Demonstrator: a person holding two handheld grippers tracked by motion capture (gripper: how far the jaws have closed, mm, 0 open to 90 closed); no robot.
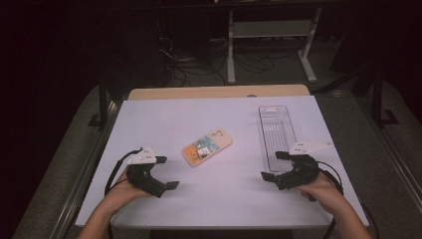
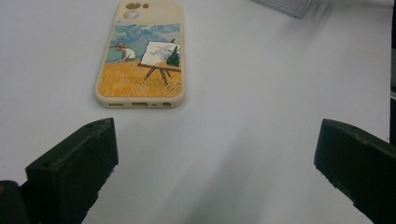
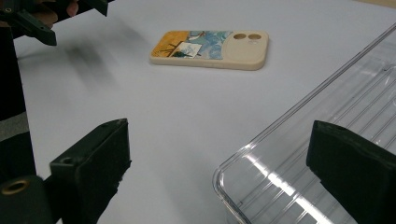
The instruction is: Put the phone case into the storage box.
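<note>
The white table (image 1: pixel 219 189) bore everything, largest first; a clear plastic tray (image 1: pixel 276 130) lay lengthwise toward its right edge; a cream phone case (image 1: pixel 207 146) printed with a painter at an easel lay face-down near the centre, well apart from the tray; my left gripper (image 1: pixel 167 172) rested near the case, jaws spread wide with nothing between them; my right gripper (image 1: pixel 271 165) sat at the tray's near end, jaws likewise wide and empty.
</note>
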